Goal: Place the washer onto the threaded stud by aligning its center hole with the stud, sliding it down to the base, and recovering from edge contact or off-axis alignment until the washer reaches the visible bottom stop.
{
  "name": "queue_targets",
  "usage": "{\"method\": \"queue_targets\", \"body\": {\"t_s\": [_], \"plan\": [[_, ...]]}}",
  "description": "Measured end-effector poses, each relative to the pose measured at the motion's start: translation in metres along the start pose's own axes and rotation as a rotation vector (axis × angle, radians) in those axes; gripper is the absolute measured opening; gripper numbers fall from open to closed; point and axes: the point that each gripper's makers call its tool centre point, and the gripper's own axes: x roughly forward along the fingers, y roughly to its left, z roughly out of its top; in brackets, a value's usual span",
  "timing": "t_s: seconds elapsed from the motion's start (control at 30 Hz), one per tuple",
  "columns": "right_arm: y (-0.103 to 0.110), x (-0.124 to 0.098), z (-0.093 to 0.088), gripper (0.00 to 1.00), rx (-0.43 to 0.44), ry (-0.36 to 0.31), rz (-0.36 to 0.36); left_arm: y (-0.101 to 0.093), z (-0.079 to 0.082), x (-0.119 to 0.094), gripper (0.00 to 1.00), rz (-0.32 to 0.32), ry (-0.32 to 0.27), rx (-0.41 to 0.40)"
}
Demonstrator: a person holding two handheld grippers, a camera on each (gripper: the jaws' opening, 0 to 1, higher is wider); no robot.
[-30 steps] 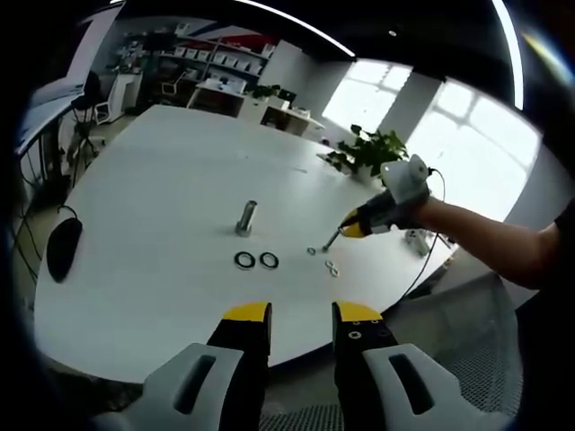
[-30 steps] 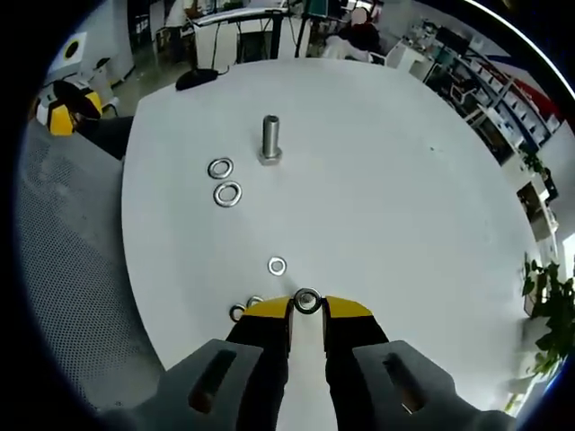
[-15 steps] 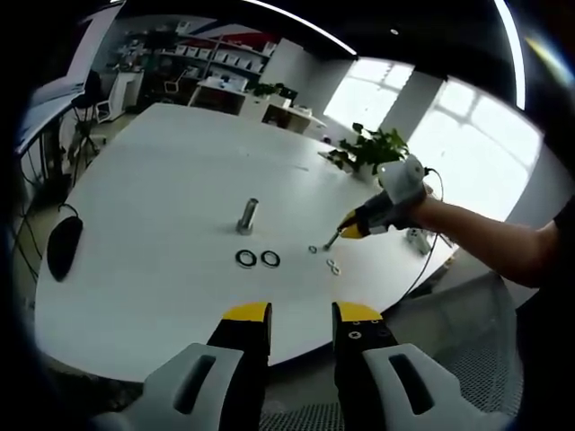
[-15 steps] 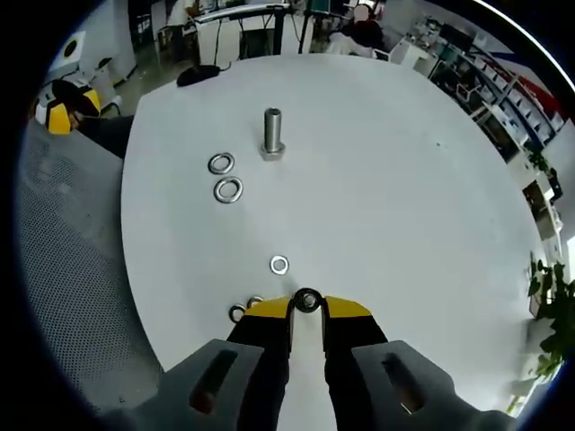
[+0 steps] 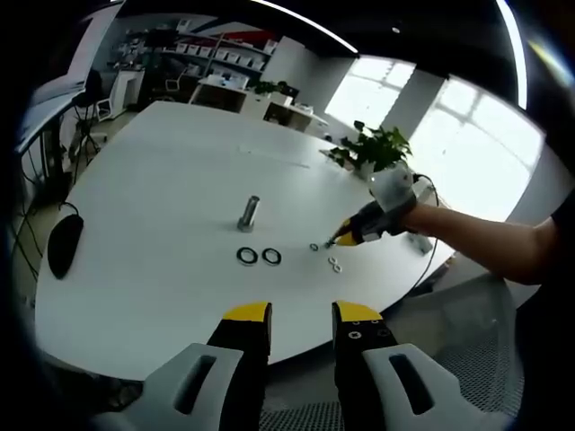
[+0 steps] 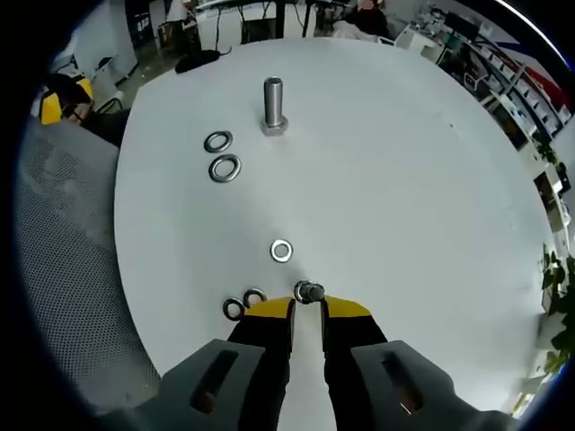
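While the threaded stud (image 6: 273, 106) stands upright on the table (image 6: 404, 180), the right gripper (image 6: 307, 308) pinches a washer (image 6: 309, 291) at its tips. Left gripper (image 5: 301, 316) hangs slightly parted, holding nothing.

A small silver washer (image 6: 309, 291) sits pinched at the right claw (image 6: 306, 310) tips, well apart from the threaded stud (image 6: 273, 106), which stands upright on its hex base.
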Motion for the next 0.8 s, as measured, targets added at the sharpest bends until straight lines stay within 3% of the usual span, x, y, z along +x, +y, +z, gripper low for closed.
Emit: {"method": "queue_targets", "body": {"t_s": [0.27,0.8], "plan": [[0.001,0.005,-0.004,0.14,0.013,0.006,0.009,0.000,-0.001,0.000,0.25,0.002,0.005,0.000],[0.004,-0.019,-0.008,0.15,0.033,-0.022,-0.005,-0.001,0.001,0.000,0.25,-0.003,-0.009,0.002]]}}
